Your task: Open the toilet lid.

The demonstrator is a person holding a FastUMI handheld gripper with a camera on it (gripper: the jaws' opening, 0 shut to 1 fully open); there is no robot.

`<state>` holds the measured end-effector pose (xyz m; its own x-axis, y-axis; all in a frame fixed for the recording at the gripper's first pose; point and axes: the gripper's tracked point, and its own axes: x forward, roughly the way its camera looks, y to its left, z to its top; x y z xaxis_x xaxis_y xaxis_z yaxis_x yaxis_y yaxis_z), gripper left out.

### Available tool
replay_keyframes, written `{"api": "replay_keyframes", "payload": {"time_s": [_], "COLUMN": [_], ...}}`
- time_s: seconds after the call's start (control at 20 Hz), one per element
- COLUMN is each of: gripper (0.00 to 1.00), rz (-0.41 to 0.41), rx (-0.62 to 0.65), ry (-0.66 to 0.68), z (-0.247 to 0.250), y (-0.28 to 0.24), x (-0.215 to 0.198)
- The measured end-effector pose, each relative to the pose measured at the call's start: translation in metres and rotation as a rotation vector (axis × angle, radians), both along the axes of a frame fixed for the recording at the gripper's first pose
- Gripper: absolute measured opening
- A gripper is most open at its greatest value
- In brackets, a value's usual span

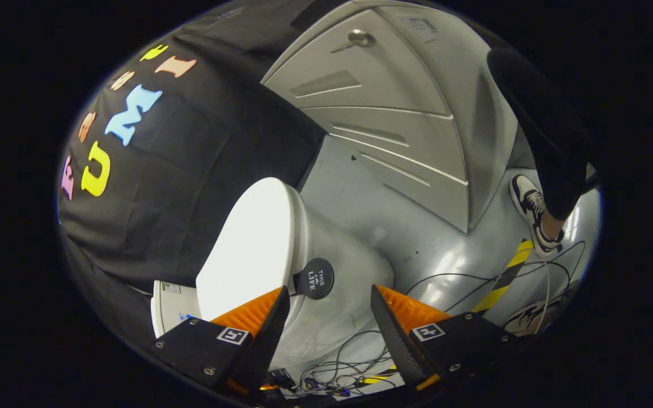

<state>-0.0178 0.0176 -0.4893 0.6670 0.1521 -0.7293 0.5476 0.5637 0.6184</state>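
Note:
The view is tilted. A white toilet lid [247, 249] appears to lie down on the pale bowl [343, 283]. A round black tab [315, 277] sticks out from the lid's rim. The white tank [170, 306] shows behind the lid. My gripper [329, 296] is open with nothing between its fingers. One fingertip [278, 300] sits right by the lid's rim, next to the tab. The other fingertip [380, 297] is over the bowl's side, apart from the lid.
Grey lockers [372, 102] stand beyond the toilet. A person's leg and sneaker [533, 212] are on the shiny grey floor [445, 260] past the bowl. Loose cables [343, 362] and a yellow-black tape strip [505, 275] lie on the floor.

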Motion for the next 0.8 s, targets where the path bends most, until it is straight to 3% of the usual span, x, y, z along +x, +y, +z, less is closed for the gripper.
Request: {"api": "replay_keyframes", "payload": {"time_s": [0.15,0.35,0.6,0.8], "gripper": [0.82,0.65,0.33,0.28], "rz": [-0.021,-0.040,-0.065,-0.062], "rx": [0.075,0.113,0.152,0.140], "ry": [-0.004,-0.080,-0.113,-0.109], "z": [-0.014,-0.014,-0.017,-0.018], "y": [0.012,0.014,0.012,0.010], "x": [0.007,0.029,0.035,0.034]}}
